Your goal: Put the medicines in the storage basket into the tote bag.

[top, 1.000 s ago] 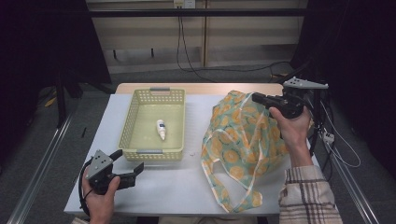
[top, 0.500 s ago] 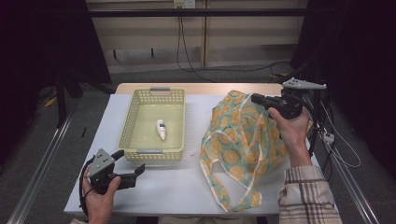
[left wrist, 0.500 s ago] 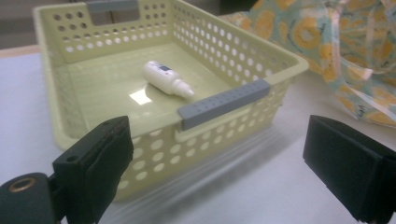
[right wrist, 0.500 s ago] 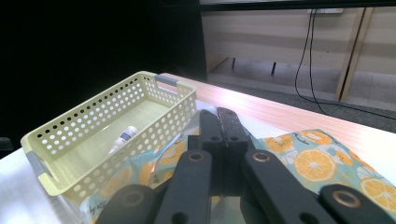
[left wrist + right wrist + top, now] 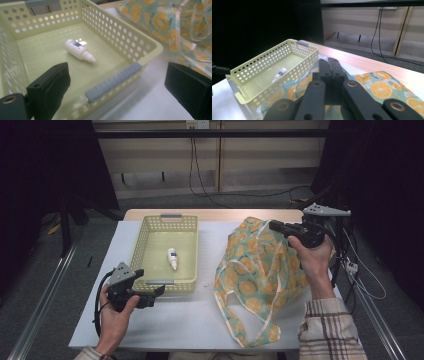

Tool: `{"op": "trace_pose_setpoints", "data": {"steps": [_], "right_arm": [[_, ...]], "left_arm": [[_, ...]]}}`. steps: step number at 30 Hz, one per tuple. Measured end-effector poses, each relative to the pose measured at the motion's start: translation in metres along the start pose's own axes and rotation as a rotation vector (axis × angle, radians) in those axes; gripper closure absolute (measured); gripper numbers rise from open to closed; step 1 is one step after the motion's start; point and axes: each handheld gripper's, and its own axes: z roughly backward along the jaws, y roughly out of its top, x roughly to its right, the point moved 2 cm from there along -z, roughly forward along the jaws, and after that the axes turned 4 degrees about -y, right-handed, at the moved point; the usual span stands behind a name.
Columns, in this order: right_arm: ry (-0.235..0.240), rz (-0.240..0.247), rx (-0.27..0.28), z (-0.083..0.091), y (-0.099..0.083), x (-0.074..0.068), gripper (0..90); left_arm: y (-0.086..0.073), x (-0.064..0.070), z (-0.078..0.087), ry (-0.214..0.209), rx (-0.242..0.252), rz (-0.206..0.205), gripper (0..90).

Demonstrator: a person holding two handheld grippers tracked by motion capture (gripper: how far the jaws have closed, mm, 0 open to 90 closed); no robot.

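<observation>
My left gripper, jaws wide open, sits at lower left just outside the basket. The small bottle lies inside, up-frame, lengthwise. My right gripper, pinched shut, holds the bag up.

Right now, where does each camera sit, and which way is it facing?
High view: above the person's side, looking forward and down on the table; both forearms and claws show.
Left gripper view: on the left claw, jaws apart, facing the basket.
Right gripper view: on the right claw, jaws together, above the orange-print bag.
All three share the basket and its small bottle.
</observation>
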Motion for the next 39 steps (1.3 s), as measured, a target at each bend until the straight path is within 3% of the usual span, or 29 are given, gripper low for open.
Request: {"op": "trace_pose_setpoints", "data": {"steps": [2,6,9,12,18,23,32,39], "right_arm": [[-0.001,0.000,-0.001,0.000,0.000,0.000,90.0],[-0.001,0.002,0.001,0.000,0.000,0.000,90.0],[-0.001,-0.001,0.001,-0.001,0.000,0.001,90.0],[-0.002,0.002,-0.003,-0.002,0.000,0.001,90.0],[-0.001,0.001,-0.004,-0.002,0.000,0.001,90.0],[0.001,0.003,-0.007,-0.003,-0.001,0.001,90.0],[0.005,0.002,-0.008,-0.004,-0.001,0.001,90.0],[0.008,0.004,-0.012,-0.005,-0.001,0.000,90.0]], "left_arm": [[0.008,-0.002,-0.004,-0.012,-0.010,0.006,6.2],[0.021,-0.005,-0.010,-0.022,-0.032,-0.024,7.9],[0.029,-0.010,-0.017,-0.040,-0.065,-0.010,8.1],[0.037,-0.013,-0.023,-0.033,-0.087,-0.030,9.0],[0.049,-0.024,-0.038,-0.028,-0.107,-0.026,10.2],[0.055,-0.034,-0.056,-0.015,-0.139,0.023,13.9],[0.067,-0.047,-0.083,0.030,-0.174,0.029,15.8],[0.068,-0.059,-0.109,0.038,-0.224,0.071,18.3]]}}
